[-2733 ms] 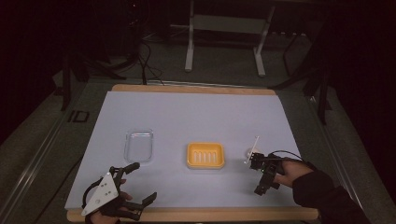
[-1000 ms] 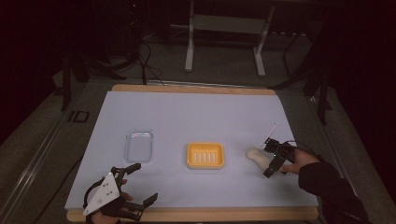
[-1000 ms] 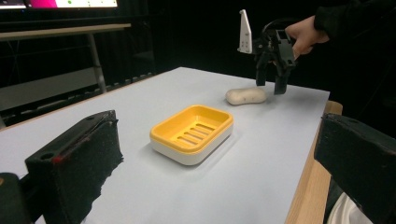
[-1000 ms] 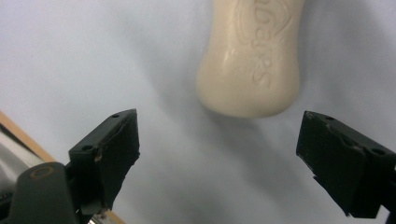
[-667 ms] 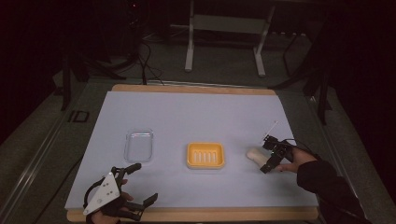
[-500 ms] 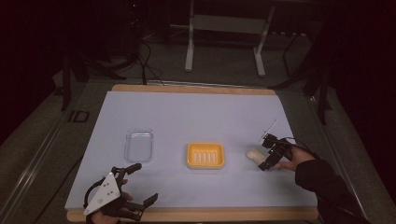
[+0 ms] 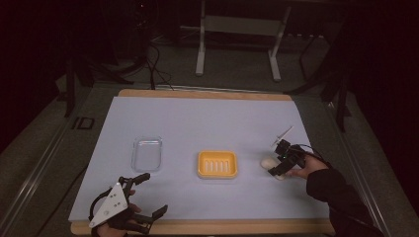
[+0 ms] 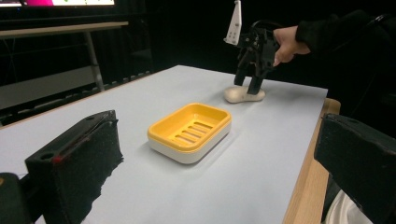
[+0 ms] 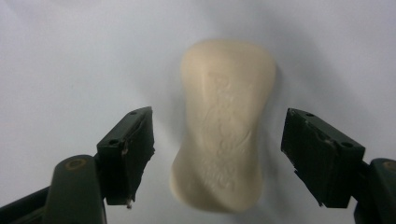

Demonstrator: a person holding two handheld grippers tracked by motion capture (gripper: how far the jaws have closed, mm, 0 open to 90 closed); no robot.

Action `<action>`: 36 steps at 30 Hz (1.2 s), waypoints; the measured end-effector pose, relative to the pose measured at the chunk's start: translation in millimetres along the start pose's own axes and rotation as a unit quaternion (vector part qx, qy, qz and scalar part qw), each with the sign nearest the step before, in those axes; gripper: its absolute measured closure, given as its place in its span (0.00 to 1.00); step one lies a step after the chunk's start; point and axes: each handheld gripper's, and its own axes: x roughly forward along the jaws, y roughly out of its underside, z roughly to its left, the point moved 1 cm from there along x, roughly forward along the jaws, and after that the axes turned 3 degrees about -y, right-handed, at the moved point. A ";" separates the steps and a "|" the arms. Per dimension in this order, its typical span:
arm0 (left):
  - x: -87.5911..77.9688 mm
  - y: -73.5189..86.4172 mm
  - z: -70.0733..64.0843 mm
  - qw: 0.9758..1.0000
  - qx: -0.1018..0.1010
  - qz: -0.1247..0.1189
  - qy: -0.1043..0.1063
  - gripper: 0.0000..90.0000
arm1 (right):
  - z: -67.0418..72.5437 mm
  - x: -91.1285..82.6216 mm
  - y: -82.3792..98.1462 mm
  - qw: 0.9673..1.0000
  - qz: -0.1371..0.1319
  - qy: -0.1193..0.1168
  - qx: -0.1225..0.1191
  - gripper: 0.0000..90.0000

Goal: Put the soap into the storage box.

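A cream bar of soap (image 9: 224,126) lies flat on the pale sheet, right of a yellow soap dish (image 7: 217,164). My right gripper (image 9: 219,156) is open, one jaw on each side of the bar with gaps to both. The same soap (image 7: 267,162) and right gripper (image 7: 279,160) show at the table's right in the high view, and as soap (image 8: 240,94) and gripper (image 8: 249,79) beyond the dish (image 8: 190,132) in the left gripper view. My left gripper (image 7: 146,195) is open at the front left edge, with nothing between its jaws.
A clear plastic lid or tray (image 7: 147,153) lies left of the yellow dish. The wooden table edge (image 7: 197,228) runs along the front. Dark floor, cables and a metal stand (image 7: 237,24) lie beyond the table's far side.
My right gripper moved from the front right toward the soap and came down over it, jaws now straddling the bar. The left gripper barely moved.
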 end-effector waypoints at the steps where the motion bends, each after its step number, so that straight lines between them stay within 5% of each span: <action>1: 0.0 0.0 0.1 1.000 0.000 0.000 0.000 0.01 | -0.7 0.1 0.3 1.000 -0.008 -0.002 0.001 0.31; 7: 0.1 0.1 -0.1 1.000 0.000 0.000 0.000 0.01 | -3.1 5.9 2.9 1.000 -0.023 -0.002 -0.002 0.35; 23: 0.6 0.1 -1.5 1.000 0.000 0.002 0.004 0.01 | 3.5 19.9 5.4 1.000 0.004 0.021 -0.013 0.54; 36: 1.2 0.3 -2.0 1.000 0.001 0.004 0.005 0.01 | 3.5 19.5 4.6 1.000 0.002 0.018 0.001 0.55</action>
